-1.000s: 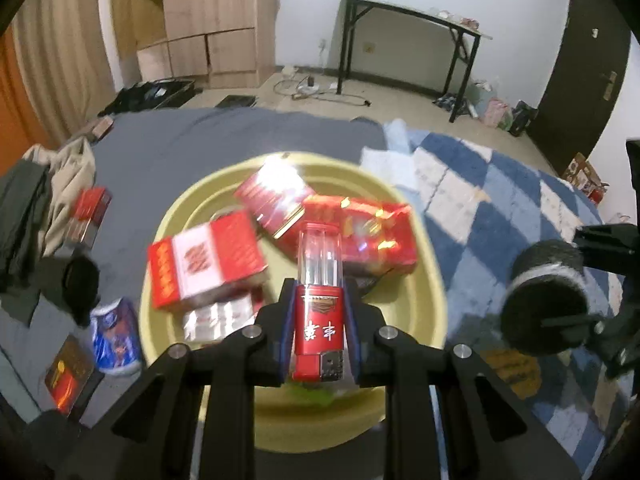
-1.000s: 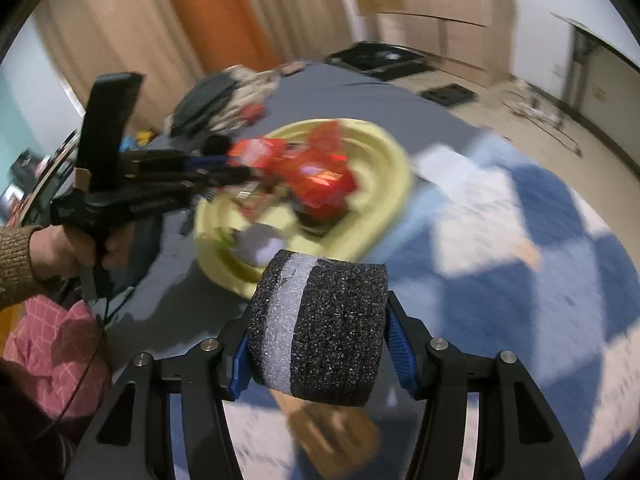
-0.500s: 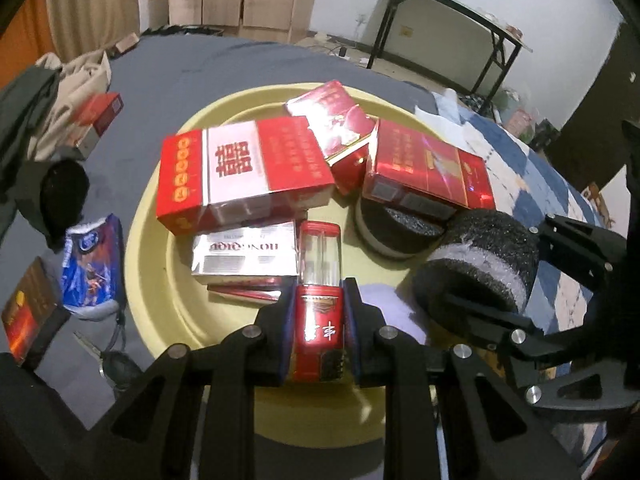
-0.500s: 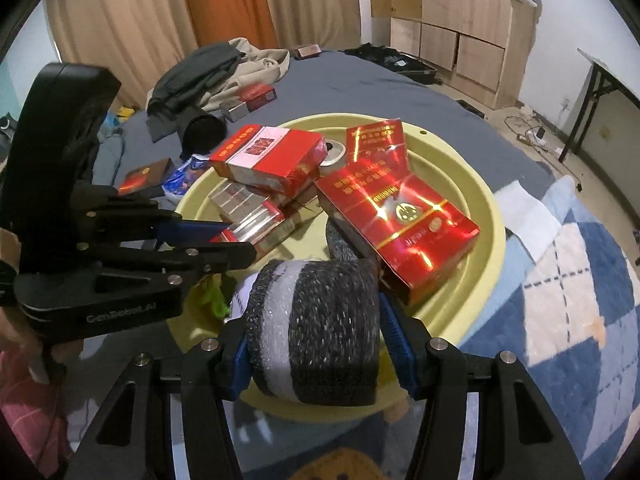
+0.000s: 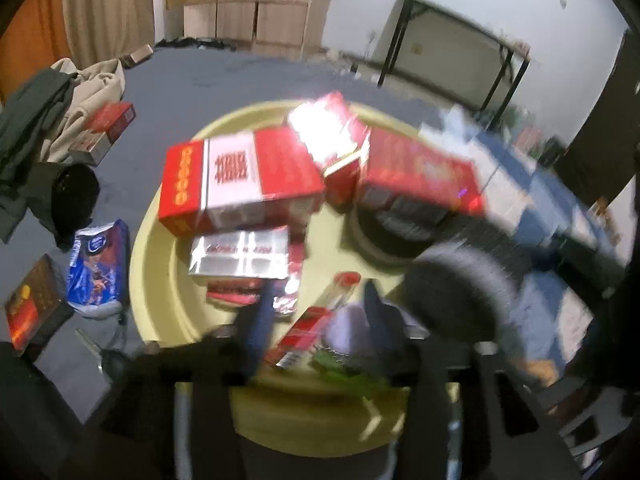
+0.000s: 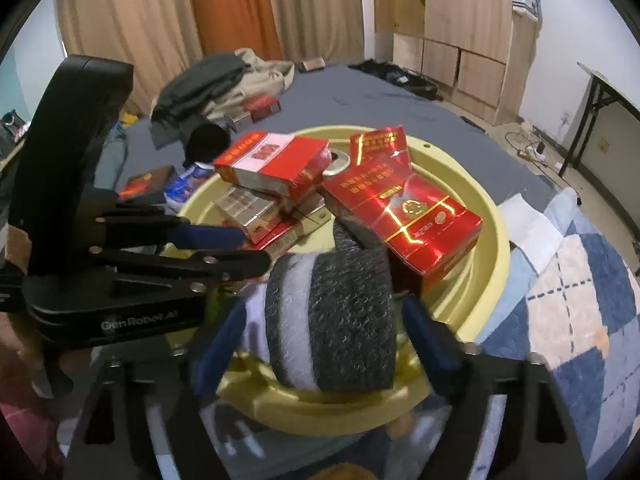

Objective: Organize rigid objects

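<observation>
Grey bed cover [image 6: 400, 120], blue checked quilt [image 6: 580, 320] at right; curtains and wooden cupboards behind. Clothes heap [image 6: 208, 80] upper left, loose packets beside it. Round yellow tray [image 6: 496, 248] mid-frame holds red cartons [image 6: 404, 208], piled and overlapping. Left gripper [image 5: 316, 316] lower centre, blurred, jaws opening, red lighter [image 5: 316, 324] tilted between them, apparently loose. Right gripper [image 6: 320, 320] jaws opening, dark foam roll [image 6: 332, 320] between them over tray's near rim, pads clear of it.
</observation>
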`<state>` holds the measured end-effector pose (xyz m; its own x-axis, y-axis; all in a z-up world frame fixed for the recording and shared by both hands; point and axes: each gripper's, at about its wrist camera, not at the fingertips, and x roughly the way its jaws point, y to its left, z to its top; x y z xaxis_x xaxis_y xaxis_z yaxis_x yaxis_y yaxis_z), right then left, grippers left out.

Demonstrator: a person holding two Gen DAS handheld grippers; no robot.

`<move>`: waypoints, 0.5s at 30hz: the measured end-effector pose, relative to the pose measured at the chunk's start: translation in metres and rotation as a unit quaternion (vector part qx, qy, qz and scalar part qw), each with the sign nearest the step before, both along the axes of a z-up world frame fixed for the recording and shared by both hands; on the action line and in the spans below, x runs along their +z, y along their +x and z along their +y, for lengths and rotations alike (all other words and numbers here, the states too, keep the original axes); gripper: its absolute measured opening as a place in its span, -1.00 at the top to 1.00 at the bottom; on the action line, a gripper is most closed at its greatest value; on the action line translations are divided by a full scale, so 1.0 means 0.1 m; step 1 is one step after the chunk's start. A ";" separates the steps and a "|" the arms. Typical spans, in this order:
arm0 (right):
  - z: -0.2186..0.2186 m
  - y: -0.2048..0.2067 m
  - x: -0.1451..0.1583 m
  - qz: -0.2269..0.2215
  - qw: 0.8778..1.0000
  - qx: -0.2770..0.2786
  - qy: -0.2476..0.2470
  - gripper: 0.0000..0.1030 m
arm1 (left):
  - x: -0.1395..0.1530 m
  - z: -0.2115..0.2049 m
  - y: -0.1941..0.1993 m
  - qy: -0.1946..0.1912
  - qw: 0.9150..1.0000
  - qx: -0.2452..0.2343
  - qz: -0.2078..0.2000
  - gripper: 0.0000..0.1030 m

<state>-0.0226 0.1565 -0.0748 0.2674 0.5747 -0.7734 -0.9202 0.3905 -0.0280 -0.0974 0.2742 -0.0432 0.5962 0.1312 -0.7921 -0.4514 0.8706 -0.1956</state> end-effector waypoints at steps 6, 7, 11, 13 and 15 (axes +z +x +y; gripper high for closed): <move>-0.34 -0.01 0.09 -0.003 0.999 -0.022 0.037 -0.99 | 0.27 -0.25 -0.05 0.022 0.998 0.023 -0.054 -0.99; -0.40 0.00 0.10 -0.005 0.999 -0.028 0.042 -0.99 | 0.31 -0.34 -0.04 0.034 0.998 0.029 -0.055 -1.00; -0.76 0.10 0.14 -0.023 0.996 -0.057 0.058 -0.99 | 0.38 -0.66 -0.04 0.058 0.994 0.069 -0.054 -1.00; -0.94 0.19 0.11 -0.032 0.995 -0.077 0.046 -0.99 | 0.36 -0.84 -0.04 0.059 0.993 0.091 -0.046 -1.00; -1.08 0.31 0.06 -0.034 0.994 -0.099 0.023 -0.99 | 0.33 -1.01 -0.03 0.041 0.994 0.097 -0.042 -1.00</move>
